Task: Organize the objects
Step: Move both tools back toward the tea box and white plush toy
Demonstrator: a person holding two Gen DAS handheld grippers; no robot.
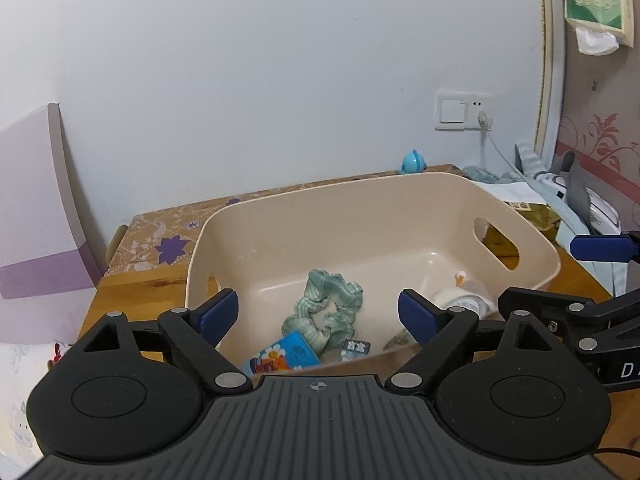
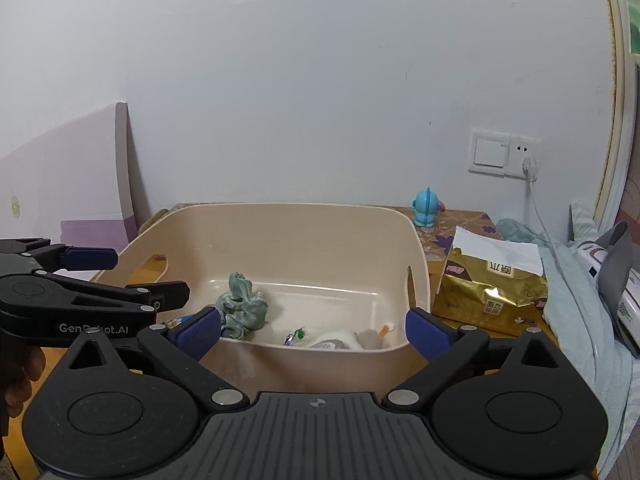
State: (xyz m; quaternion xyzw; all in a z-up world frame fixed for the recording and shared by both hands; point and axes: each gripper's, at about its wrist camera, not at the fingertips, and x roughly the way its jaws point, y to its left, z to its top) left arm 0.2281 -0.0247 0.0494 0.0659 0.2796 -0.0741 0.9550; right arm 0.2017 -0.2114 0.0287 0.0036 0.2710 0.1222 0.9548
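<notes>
A beige plastic bin (image 1: 360, 187) (image 2: 280, 205) with cut-out handles stands on a wooden table. Inside it lie a green checked scrunchie (image 1: 328, 304) (image 2: 242, 306), a blue cartoon packet (image 1: 280, 354), a small dark packet (image 1: 356, 348) and a white roll-like item (image 1: 460, 300) (image 2: 336, 340). My left gripper (image 1: 318, 316) hangs open over the bin's near left corner, with nothing between its blue pads. Just before the bin's near wall my right gripper (image 2: 313, 334) is open and empty too. Each gripper shows at the edge of the other's view.
A blue toy figure (image 2: 426, 208) stands behind the bin near the wall. A gold tissue pack (image 2: 488, 292) sits right of the bin, with pale blue cloth (image 2: 576, 300) beyond it. A purple and white board (image 1: 36, 208) leans on the wall at left.
</notes>
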